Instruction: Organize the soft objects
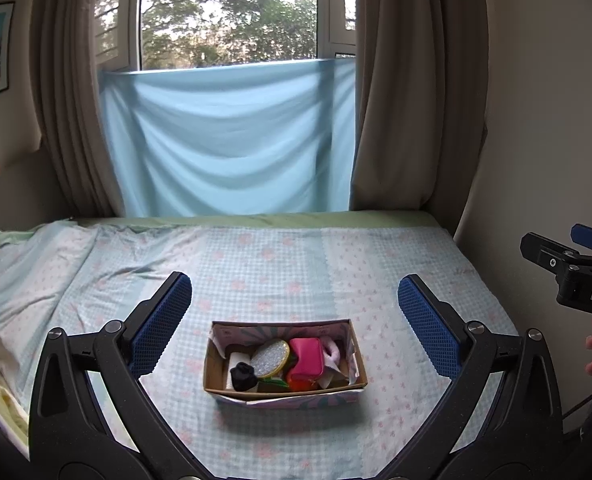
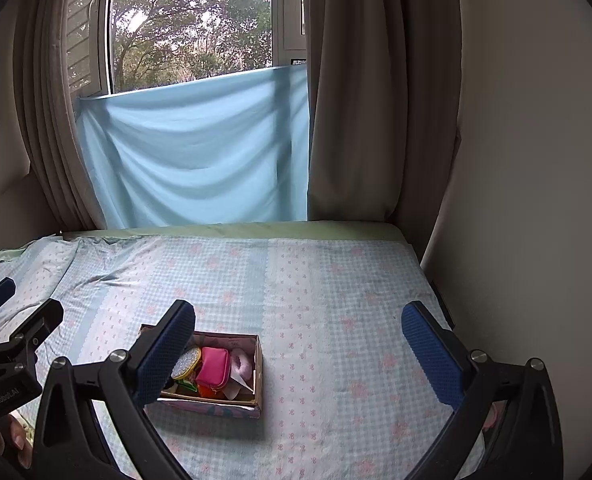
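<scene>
A small cardboard box (image 1: 215, 374) sits on the bed, also in the right wrist view (image 2: 259, 376). It holds several soft items: a pink pouch (image 1: 306, 358) (image 2: 213, 366), a round silver glitter pad (image 1: 269, 359) (image 2: 186, 361), a black bundle (image 1: 243, 376), a pale pink fluffy item (image 1: 332, 350) (image 2: 241, 362) and something orange (image 1: 300, 383). My left gripper (image 1: 293, 322) is open and empty, held above and in front of the box. My right gripper (image 2: 298, 352) is open and empty, to the right of the box.
The bed has a light blue checked sheet (image 1: 279, 264) with pink flowers, rumpled at the left (image 1: 23, 264). A blue cloth (image 1: 227, 140) hangs across the window between brown curtains. A wall (image 2: 536, 160) runs along the bed's right side.
</scene>
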Demonstrator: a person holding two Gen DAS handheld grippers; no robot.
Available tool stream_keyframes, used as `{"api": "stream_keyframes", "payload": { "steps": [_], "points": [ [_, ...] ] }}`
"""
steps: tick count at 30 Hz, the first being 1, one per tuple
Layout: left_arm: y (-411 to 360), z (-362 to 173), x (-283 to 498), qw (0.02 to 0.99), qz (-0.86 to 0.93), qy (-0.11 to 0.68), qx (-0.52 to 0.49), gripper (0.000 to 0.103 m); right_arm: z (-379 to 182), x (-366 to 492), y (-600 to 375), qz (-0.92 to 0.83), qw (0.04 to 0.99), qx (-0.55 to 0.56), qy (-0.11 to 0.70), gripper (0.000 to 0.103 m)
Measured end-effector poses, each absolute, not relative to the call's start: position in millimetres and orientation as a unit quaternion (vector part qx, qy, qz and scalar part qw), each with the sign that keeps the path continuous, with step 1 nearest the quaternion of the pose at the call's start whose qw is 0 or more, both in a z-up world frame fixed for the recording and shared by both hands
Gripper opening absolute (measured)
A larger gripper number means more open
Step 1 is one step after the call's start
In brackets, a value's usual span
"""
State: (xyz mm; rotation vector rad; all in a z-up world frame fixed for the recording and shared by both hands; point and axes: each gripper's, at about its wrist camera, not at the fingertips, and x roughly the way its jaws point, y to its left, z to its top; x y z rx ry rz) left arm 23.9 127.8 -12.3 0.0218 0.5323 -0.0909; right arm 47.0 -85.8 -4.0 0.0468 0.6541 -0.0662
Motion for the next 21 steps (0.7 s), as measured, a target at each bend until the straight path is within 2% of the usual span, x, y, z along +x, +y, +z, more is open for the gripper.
{"api": "stream_keyframes", "payload": {
  "steps": [13, 21],
  "points": [
    [125, -13, 31, 0.967, -0.029, 0.251, 0.024, 0.103, -5, 52, -84, -0.033, 0.946, 0.023, 0.323, 0.103],
    [133, -21, 44, 0.962, -0.045, 0.270, 0.000, 0.103, -15, 66, -84, -0.032, 0.940, 0.025, 0.340, 0.103]
  ]
}}
